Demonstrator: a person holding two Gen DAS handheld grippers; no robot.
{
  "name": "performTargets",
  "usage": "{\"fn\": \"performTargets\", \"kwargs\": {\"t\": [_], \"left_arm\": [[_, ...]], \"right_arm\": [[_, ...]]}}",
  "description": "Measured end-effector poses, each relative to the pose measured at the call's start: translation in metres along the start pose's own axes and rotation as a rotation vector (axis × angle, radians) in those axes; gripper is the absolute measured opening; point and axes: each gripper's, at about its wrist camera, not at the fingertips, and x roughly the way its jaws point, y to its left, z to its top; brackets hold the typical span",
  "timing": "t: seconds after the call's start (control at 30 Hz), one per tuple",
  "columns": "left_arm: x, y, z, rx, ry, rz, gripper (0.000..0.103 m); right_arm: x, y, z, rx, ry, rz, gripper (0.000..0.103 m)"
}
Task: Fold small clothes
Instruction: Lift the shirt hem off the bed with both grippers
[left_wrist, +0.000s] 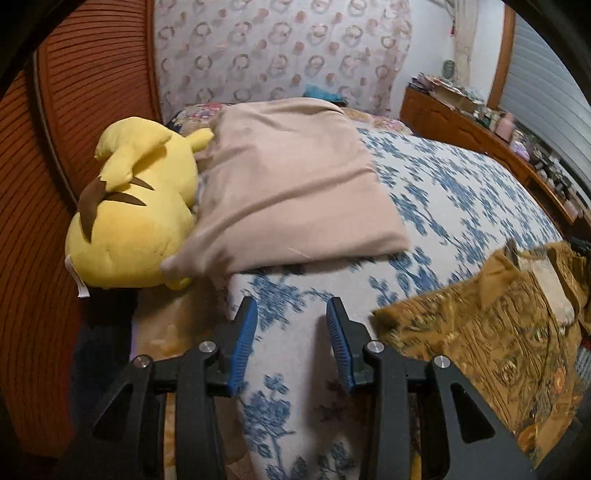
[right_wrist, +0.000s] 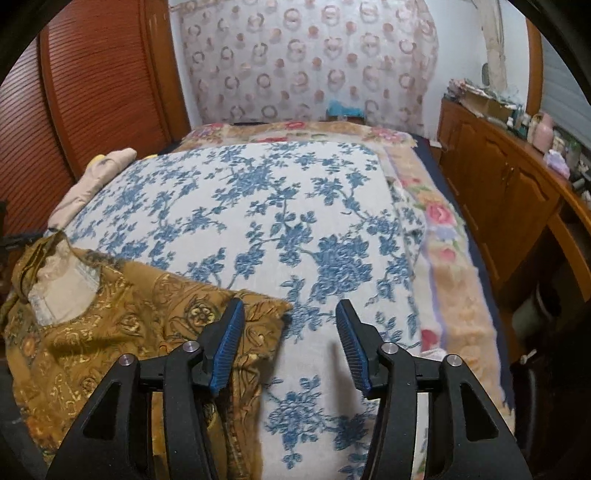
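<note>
Mustard-brown patterned cloth garment (right_wrist: 110, 325) lies spread flat on the blue-flowered white bedspread (right_wrist: 295, 221), apparently for folding, with left gripper (left_wrist: 291, 343) and right gripper (right_wrist: 290, 343) both open, holding nothing, beside its edges.

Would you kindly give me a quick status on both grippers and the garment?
Left gripper open, empty, over the bedspread. Right gripper open, empty, at the brown patterned garment edge. Garment unfolded, rumpled. Nothing in the way.
</note>
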Motion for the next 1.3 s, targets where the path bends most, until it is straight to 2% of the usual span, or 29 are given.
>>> {"fn": "performTargets", "kwargs": {"t": [0.2,0.3,0.37,0.7,0.9,1.13,1.17,1.3], "left_arm": [[-0.008,-0.020,-0.006,0.048,0.009,-0.034,0.037],[-0.009,-0.026,-0.010,0.057,0.013,-0.040,0.037],[-0.016,-0.031,-0.013,0.053,0.006,-0.073,0.037],[-0.049,-0.052,-0.016,0.071,-0.091,-0.155,0.037],[-0.054,-0.051,-0.014,0.027,-0.141,-0.179,0.037],[-0.040,-0.061,-0.013,0.047,-0.099,-0.219,0.037],[-0.037,-0.063,-0.012,0.051,-0.090,-0.214,0.037],[-0.023,-0.060,-0.009,0.042,-0.047,-0.168,0.037]], "right_arm": [[-0.004,0.017,-0.004,-0.037,0.002,0.023,0.069],[0.001,0.022,-0.006,-0.054,0.025,0.013,0.069],[0.006,0.023,-0.008,-0.056,0.036,0.009,0.069],[0.012,0.021,-0.011,-0.049,0.053,-0.004,0.070],[0.014,0.022,-0.012,-0.048,0.054,-0.010,0.070],[0.020,0.024,-0.015,-0.054,0.075,0.007,0.070],[0.020,0.025,-0.015,-0.058,0.077,0.012,0.069],[0.020,0.030,-0.013,-0.072,0.088,0.054,0.042]]}}
